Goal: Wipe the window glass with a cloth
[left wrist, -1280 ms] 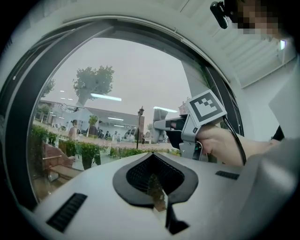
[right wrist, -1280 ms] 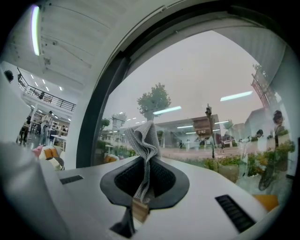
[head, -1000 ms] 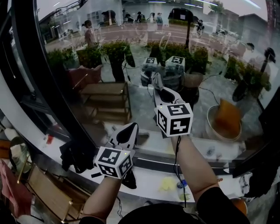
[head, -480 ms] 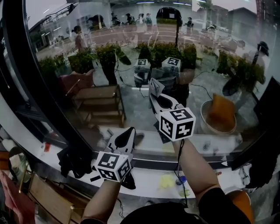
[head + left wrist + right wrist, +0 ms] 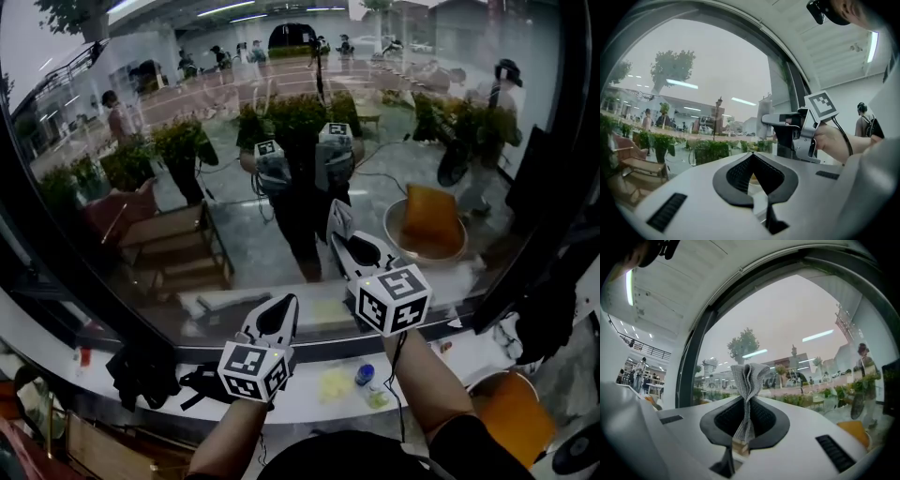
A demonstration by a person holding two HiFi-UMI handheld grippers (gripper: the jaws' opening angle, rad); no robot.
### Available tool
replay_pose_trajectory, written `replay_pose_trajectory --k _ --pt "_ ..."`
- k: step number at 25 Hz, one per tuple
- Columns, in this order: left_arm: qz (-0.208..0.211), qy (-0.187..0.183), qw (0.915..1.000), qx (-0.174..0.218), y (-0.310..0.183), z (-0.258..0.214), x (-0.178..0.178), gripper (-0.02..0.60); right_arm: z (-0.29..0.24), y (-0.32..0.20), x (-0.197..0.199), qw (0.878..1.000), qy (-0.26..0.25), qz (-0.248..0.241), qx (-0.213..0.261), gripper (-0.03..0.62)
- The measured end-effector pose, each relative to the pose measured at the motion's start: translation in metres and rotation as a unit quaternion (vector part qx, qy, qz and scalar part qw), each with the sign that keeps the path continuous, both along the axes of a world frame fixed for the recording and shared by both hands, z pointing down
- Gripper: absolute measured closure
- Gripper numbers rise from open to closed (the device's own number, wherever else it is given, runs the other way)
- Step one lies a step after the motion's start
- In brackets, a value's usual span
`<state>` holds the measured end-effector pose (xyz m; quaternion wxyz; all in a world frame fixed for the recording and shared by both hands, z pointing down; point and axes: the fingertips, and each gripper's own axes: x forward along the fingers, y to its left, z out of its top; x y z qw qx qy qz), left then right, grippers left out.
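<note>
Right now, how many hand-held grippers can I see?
2. The left hand-held gripper is held low, shut and empty; the right hand-held gripper is higher, toward the glass, shut on the cloth.

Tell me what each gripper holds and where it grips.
Right gripper: the grey cloth, pinched by its bunched lower end, the rest fanning above. Left gripper: nothing, jaws together.

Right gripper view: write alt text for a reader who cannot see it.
The right gripper is shut on a pleated grey cloth that stands upright from its jaws. Behind it is the window glass in a dark curved frame, with trees outside.
</note>
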<state>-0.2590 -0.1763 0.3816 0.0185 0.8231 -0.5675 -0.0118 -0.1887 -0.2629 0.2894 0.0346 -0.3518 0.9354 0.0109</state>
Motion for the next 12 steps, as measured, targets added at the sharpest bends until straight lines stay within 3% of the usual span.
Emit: replay_pose_trajectory --k 6,12 --pt "0.072 0.024 0.9968 -0.026 0.02 0.024 0.113 0.574 0.029 0.032 0.119 0.998 0.013 0.061 -0.018 0.548" --pt "0.115 0.057 0.99 -0.058 0.056 0.044 0.204 0.574 0.072 0.076 0.217 0.993 0.029 0.105 -0.052 0.548"
